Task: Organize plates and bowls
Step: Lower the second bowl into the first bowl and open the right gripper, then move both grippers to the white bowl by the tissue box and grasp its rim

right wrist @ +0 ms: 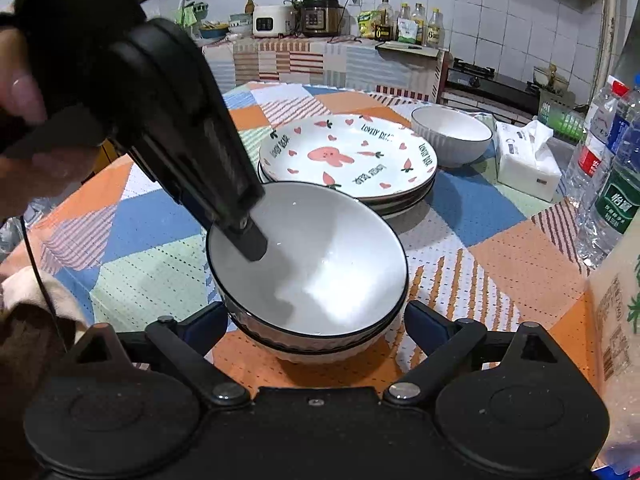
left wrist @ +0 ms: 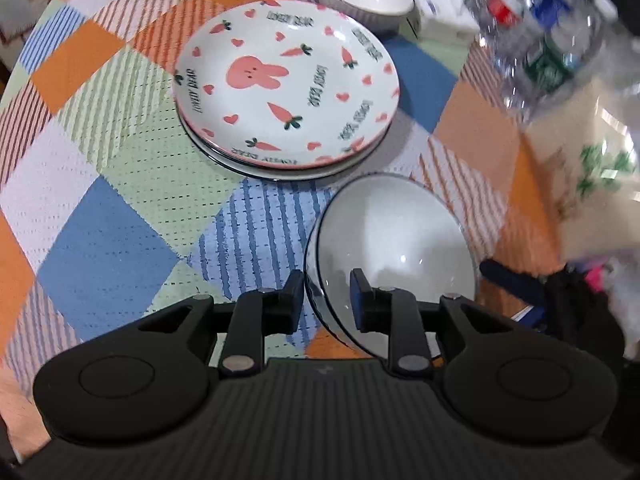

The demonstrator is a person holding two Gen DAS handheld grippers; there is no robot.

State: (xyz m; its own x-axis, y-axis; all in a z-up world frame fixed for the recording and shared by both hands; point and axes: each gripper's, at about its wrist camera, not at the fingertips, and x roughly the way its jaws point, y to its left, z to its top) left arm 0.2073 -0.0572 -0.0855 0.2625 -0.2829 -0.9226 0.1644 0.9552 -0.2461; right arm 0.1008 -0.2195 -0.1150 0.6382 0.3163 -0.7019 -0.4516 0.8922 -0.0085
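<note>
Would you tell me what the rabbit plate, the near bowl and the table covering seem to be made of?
Rabbit plate: likely glazed ceramic, glossy with printed decoration. Near bowl: probably glazed ceramic too, shiny white inside with bright highlights and a dark rim line. Table covering: looks like perforated plastic or woven matting; its dotted texture leaves this open.

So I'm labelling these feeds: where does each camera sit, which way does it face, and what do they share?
Left wrist: on the left gripper, looking steeply down at the near bowl and bunny plate; its jaws straddle the bowl's rim.
Right wrist: on the right gripper, facing across the table toward the kitchen counter; open jaws flank the stacked bowls; a hand shows.
Shared: near bowl, bunny plate, far bowl.
</note>
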